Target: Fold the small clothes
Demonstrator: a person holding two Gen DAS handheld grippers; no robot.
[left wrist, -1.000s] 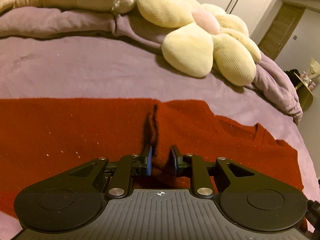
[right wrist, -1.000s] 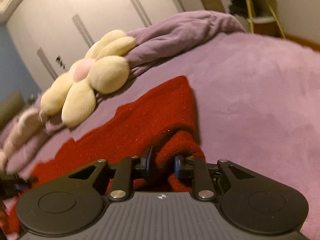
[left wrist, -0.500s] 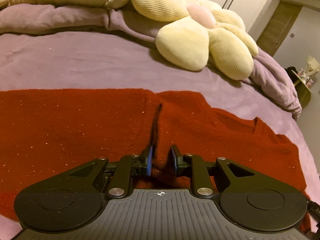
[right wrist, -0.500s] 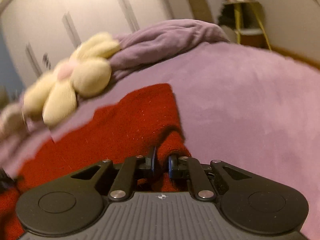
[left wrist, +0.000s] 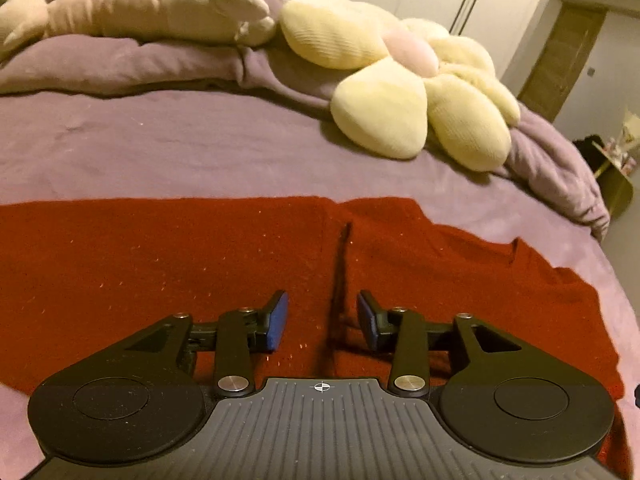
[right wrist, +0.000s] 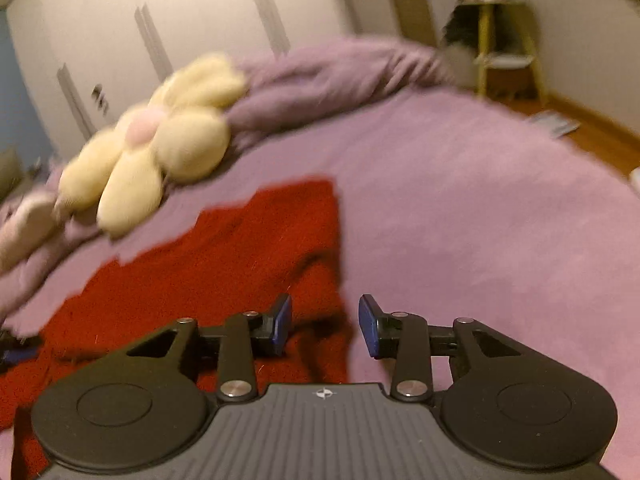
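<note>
Purple bed (left wrist: 200, 148) fills both views, red knit garment (left wrist: 160, 272) spread flat below the flower cushion (left wrist: 404, 84), its near edge cut off. Left gripper (left wrist: 322, 318) opening, pads clear of a crease; right gripper (right wrist: 325, 322) opening over the blurred corner.

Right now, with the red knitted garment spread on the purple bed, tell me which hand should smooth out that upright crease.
Left. The left tool sits directly over the crease in the red knitted garment, its jaws opening around it. The right tool is at the garment's side edge, half over the purple bed.
</note>
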